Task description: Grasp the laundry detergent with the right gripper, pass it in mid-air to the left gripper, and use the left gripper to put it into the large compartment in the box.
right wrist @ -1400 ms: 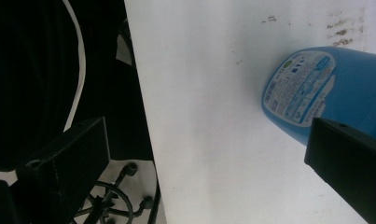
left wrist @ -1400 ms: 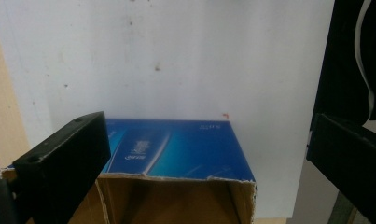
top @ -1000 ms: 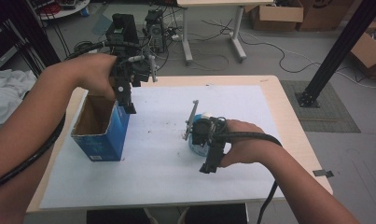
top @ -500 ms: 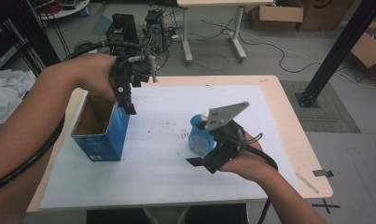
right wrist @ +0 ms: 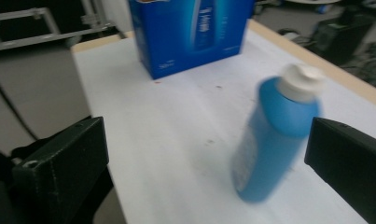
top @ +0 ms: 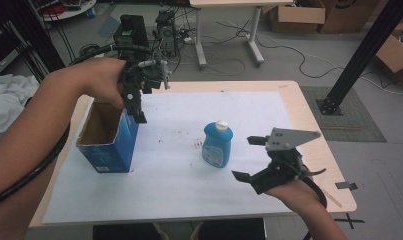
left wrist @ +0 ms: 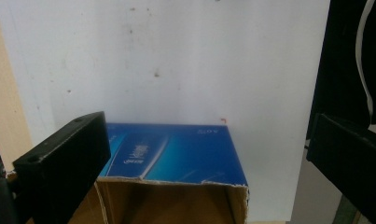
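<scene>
We see a blue bottle [top: 218,145] with a white cap standing upright near the middle of the white sheet [top: 189,200] that covers the table [top: 309,115]. At its 9 o'clock, well apart, stands an open blue carton [top: 109,137], brown inside, its top flaps up.

The right gripper [top: 249,157] lies at the bottle's 4 o'clock in the high view, near it but not touching. Its jaws are spread wide with nothing between them, and the grey three-cornered plate sits on top. In the right gripper view the bottle [right wrist: 274,135] is blurred and leans a little in frame; it sits toward the right jaw, ahead of both jaws, and the carton [right wrist: 190,32] stands beyond it at about 11 o'clock.

The left gripper [top: 139,112] hangs over the carton's far right rim, at roughly 1 o'clock of the box opening, pointing down. In the left gripper view its jaws stand far apart and hold nothing; the carton [left wrist: 176,163] with its torn cardboard edge lies below them, reaching under the left jaw. We cannot tell whether that jaw touches the rim.
</scene>
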Demonstrator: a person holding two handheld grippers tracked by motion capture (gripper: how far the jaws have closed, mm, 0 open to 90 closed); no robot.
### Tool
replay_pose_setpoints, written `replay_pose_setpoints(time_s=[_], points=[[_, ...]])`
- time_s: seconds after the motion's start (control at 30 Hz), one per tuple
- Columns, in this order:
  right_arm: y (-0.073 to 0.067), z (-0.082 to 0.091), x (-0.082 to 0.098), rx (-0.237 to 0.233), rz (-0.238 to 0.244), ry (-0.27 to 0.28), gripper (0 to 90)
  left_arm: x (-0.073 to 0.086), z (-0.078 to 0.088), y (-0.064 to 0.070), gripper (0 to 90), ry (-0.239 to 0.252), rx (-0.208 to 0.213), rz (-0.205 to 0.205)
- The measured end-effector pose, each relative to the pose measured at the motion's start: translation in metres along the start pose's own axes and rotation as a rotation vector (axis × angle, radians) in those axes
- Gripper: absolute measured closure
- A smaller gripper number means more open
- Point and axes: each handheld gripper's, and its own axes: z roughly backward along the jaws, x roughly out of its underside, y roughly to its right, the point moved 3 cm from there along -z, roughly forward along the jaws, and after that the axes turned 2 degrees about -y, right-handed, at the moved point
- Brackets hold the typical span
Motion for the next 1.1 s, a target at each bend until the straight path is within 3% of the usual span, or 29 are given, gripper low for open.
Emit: replay_pose_setpoints(time_s=[0.13, 0.37, 0.6, 1.1], points=[[0.013, 0.020, 0.019, 0.075, -0.040, 0.003, 0.0, -0.003, 0.000, 0.001, 0.1, -0.001, 0.001, -0.006], [0.029, 0.019, 0.046, 0.123, -0.090, -0.033, 0.0, -0.006, -0.001, 0.002, 0.0, -0.007, 0.002, -0.014], [0.052, -0.013, 0.068, 0.116, -0.138, -0.058, 0.0, -0.007, -0.001, 0.003, 0.1, -0.011, 0.001, -0.013], [0.064, -0.075, 0.076, 0.065, -0.141, -0.080, 0.0, -0.003, -0.003, 0.002, 0.1, -0.022, 0.007, -0.005]])
